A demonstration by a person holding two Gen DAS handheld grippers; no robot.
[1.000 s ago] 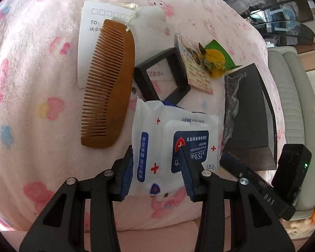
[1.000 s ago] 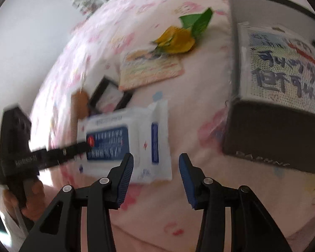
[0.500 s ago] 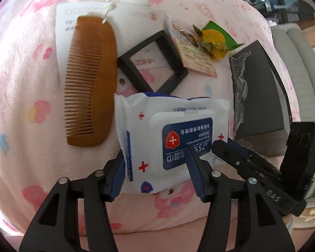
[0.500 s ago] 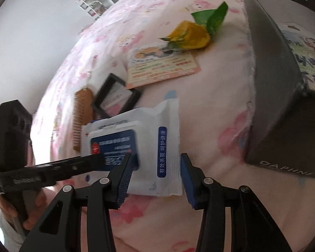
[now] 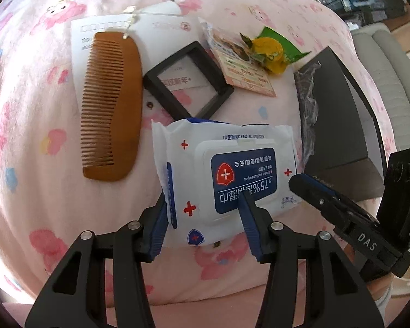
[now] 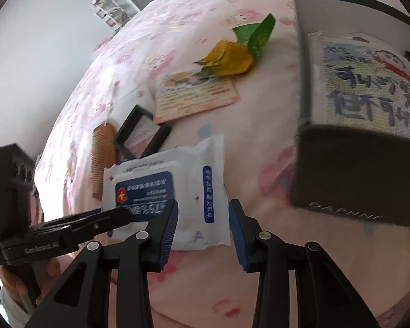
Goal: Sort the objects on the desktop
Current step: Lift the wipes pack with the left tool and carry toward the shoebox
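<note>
Pink cartoon-print blanket w/ desk clutter. Wipes pack lies centre, beside black box. Left gripper and right gripper both spread, straddling pack's near edges. Risk: soft pack may buckle or slip if pinched from both sides.

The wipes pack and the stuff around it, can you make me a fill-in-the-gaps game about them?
1. The left gripper has its fingers on either side of the white and blue ____ pack.
2. The wooden comb lies partly on a white ____.
3. The yellow flower has a leaf that is ____ in colour.
4. The black box holds a sheet with a cartoon ____ on it.

Missing words: wipes; card; green; drawing
</note>
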